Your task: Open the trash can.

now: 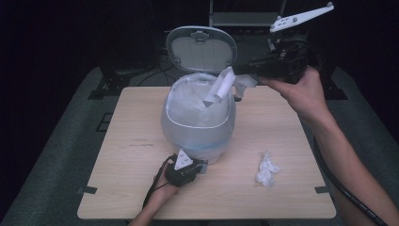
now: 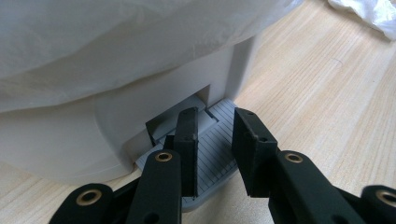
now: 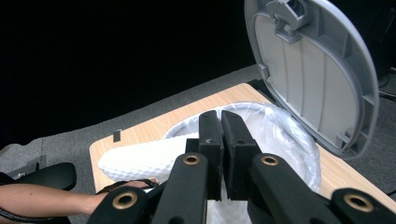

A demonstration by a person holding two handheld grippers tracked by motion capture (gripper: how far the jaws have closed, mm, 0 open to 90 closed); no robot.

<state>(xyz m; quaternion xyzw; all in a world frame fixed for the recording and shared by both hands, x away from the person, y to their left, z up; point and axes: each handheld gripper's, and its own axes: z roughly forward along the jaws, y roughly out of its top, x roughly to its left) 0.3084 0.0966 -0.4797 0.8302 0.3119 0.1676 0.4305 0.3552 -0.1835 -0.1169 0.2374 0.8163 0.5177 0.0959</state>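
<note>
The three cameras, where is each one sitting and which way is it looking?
High view: above the person's side, looking forward and down at the table; both forearms show.
Left gripper view: rides the left gripper, low, facing the bin's pedal; its open jaws show.
Right gripper view: rides the right gripper, raised, facing the open lid; its jaws pinch a paper towel.
All three share the lined bin.

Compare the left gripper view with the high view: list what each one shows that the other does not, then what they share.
Left gripper view alone: the ribbed grey pedal at the bin's foot, under the open left gripper, whose left jaw sits on it.

High view alone: the raised lid, the right gripper shut on a paper tissue over the bin's mouth, and the person's forearms.

Shared: the white bin with its bag liner, the wooden table, the crumpled tissue lying on it.
</note>
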